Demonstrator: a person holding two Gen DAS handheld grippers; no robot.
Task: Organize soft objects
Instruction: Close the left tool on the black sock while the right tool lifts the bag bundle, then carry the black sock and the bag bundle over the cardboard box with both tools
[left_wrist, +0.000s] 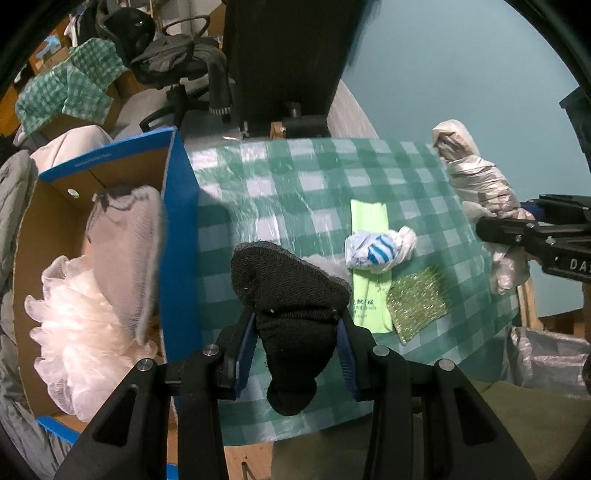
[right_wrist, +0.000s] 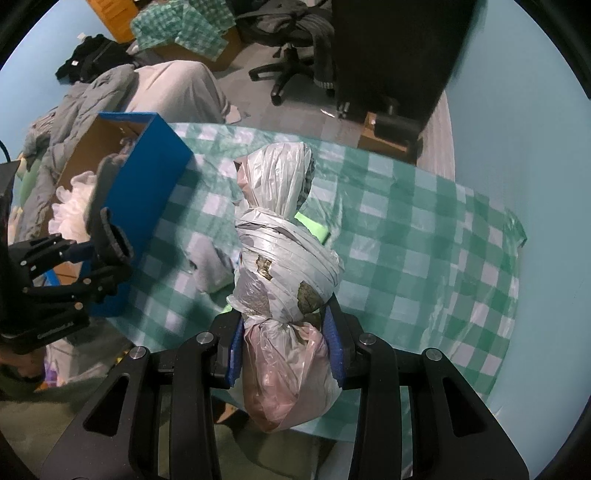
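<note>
My left gripper (left_wrist: 295, 332) is shut on a black sock (left_wrist: 288, 295) and holds it above the checked table, just right of the blue cardboard box (left_wrist: 181, 236). The box holds a white mesh pouf (left_wrist: 81, 325) and a grey cloth (left_wrist: 125, 251). My right gripper (right_wrist: 284, 343) is shut on a plastic-wrapped bundle (right_wrist: 280, 243) and holds it above the table; this bundle (left_wrist: 480, 184) also shows at the right of the left wrist view. On the table lie a crumpled white and blue bag (left_wrist: 380, 251), a green sponge (left_wrist: 417, 302) and a light green sheet (left_wrist: 369, 221).
The green checked tablecloth (right_wrist: 424, 240) covers the table. Behind it stand an office chair (right_wrist: 295, 55), a dark cabinet (right_wrist: 399, 48), piles of clothes (right_wrist: 110, 96) and a brown box under checked cloth (right_wrist: 184, 33). The left gripper (right_wrist: 110, 254) shows by the blue box (right_wrist: 147, 184).
</note>
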